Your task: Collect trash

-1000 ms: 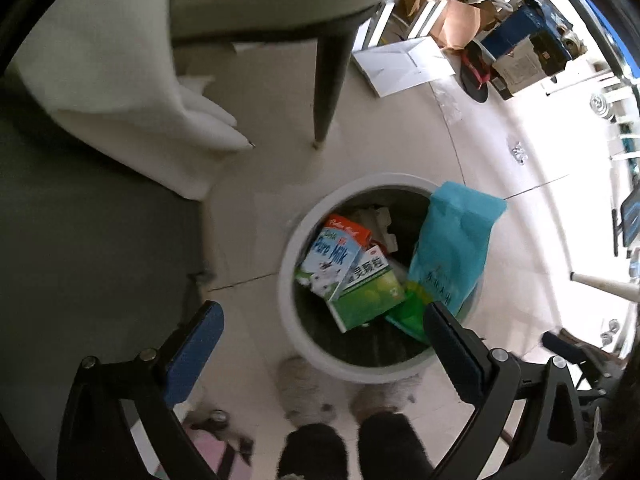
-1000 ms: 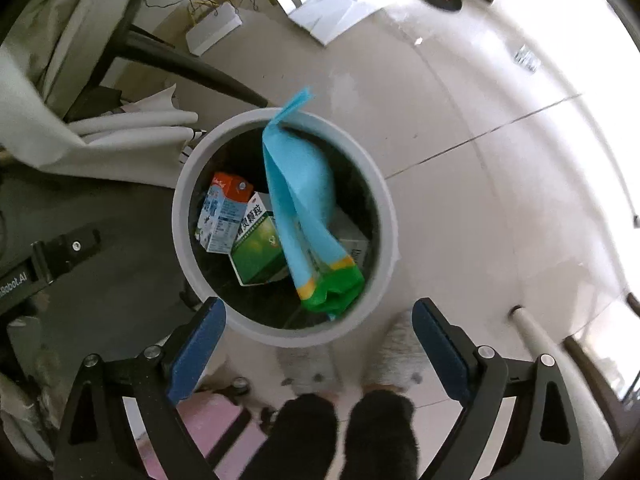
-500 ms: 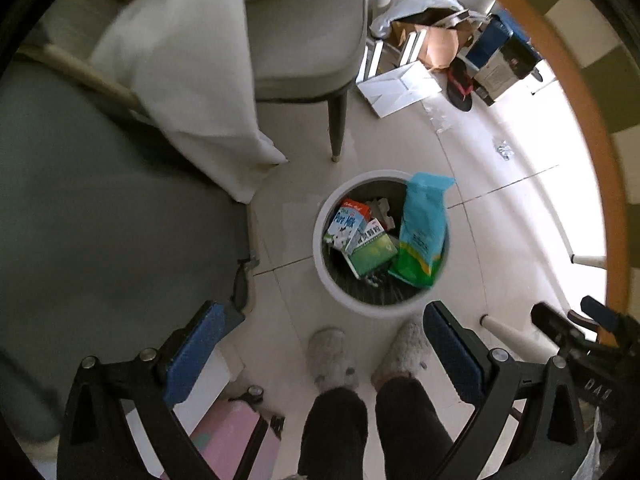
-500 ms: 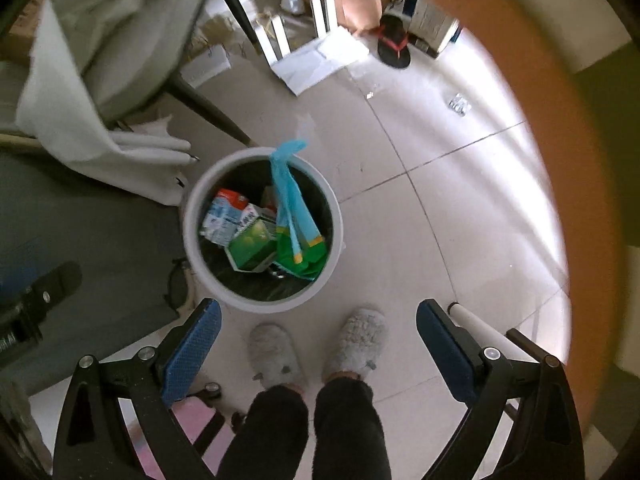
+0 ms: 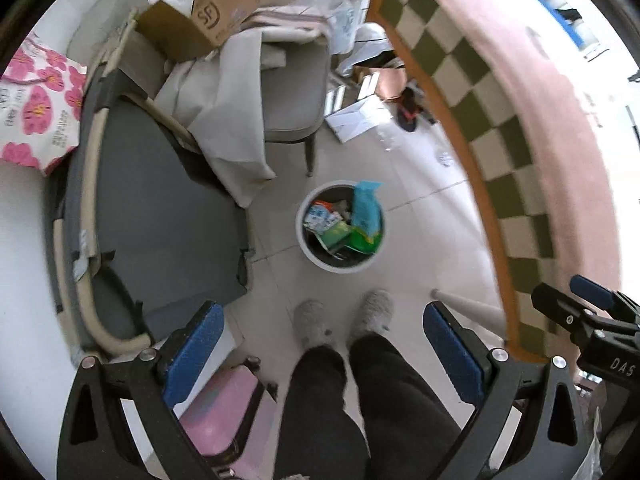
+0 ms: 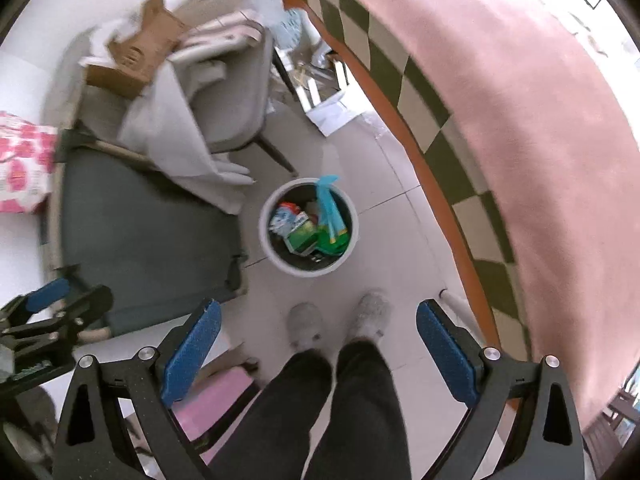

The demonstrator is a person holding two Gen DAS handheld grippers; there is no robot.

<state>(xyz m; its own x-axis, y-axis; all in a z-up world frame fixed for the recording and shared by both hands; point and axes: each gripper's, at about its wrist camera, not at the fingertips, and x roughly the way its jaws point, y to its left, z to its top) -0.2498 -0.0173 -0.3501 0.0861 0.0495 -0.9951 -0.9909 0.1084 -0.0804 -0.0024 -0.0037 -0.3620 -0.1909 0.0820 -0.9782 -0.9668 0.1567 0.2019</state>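
A round white trash bin (image 5: 316,258) stands on the tiled floor far below, also in the right wrist view (image 6: 268,248). Inside lie a blue-and-green bag (image 5: 365,216) (image 6: 331,220), a milk carton (image 5: 316,216) (image 6: 282,218) and a green box (image 5: 334,235) (image 6: 302,238). My left gripper (image 5: 320,344) is open and empty, high above the floor. My right gripper (image 6: 318,344) is open and empty, equally high. Each gripper shows at the edge of the other's view.
The person's legs and grey slippers (image 5: 340,320) stand just before the bin. A table with pink and checked cloth (image 5: 540,140) is at the right. A grey mat (image 5: 160,220), a chair with white cloth (image 5: 280,92), a cardboard box (image 5: 200,20) and floor clutter lie beyond.
Both grippers have risen far above the bin, which now looks small. The table edge and the person's legs have come into view. Both stay open.
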